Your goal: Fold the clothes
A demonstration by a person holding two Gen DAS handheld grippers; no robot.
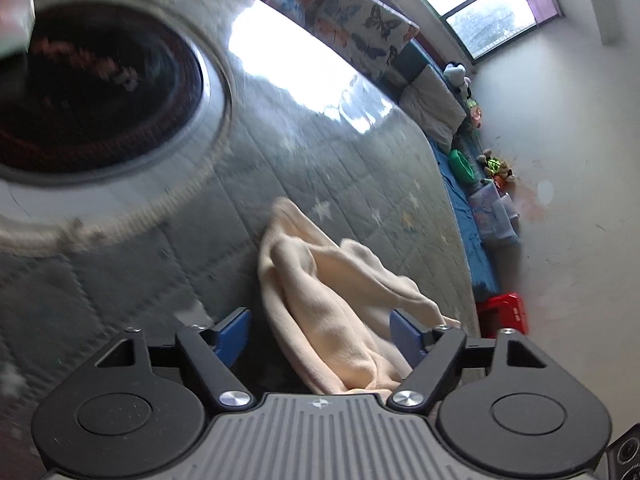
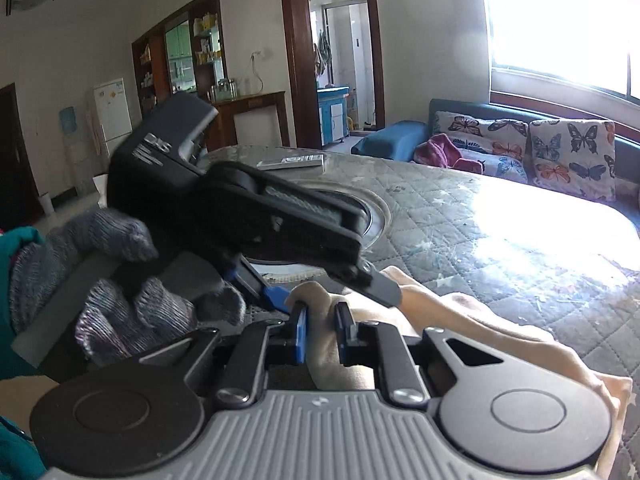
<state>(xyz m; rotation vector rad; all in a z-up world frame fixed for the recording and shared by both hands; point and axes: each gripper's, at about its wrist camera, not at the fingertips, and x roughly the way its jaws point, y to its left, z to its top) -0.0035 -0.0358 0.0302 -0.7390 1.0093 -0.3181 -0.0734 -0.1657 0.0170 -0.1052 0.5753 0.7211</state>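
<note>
Step in hand, by my read: pick-up and spread, not yet folding proper. The cream-coloured soft fleece garment point(image 1: 340, 304) lies crumpled in a heap on the grey quilted star-print mat point(image 1: 360, 184), so no crease has been laid.

R gripper point(image 2: 323, 330): blue pads point(image 2: 301, 334) clenched on a bunched ridge of the cream cloth, fabric pinched right between them & trailing off to the R of the gripper across the mat. Grip looks firm but holds a thick wad, prob. several layers, not a clean hem.

L gripper point(image 1: 322, 330): released, jaws wide, with the garment lying between & just ahead of the blue pads; neither pad presses on it. In the R wrist view the same tool crosses just above & ahead of the R gripper, held by a hand in a grey knitted glove point(image 2: 120, 280).

Next move calls for: L to close on a 2nd point of the cloth, pref. an edge or corner apart from the R grip, then both lift & pull apart so the piece opens flat. Risk, imo: grabbing the same wad just lifts a lump.

The round dark recess w/ pale rim point(image 1: 100, 92) sits ahead-left of the L gripper; keep the cloth off it.
</note>
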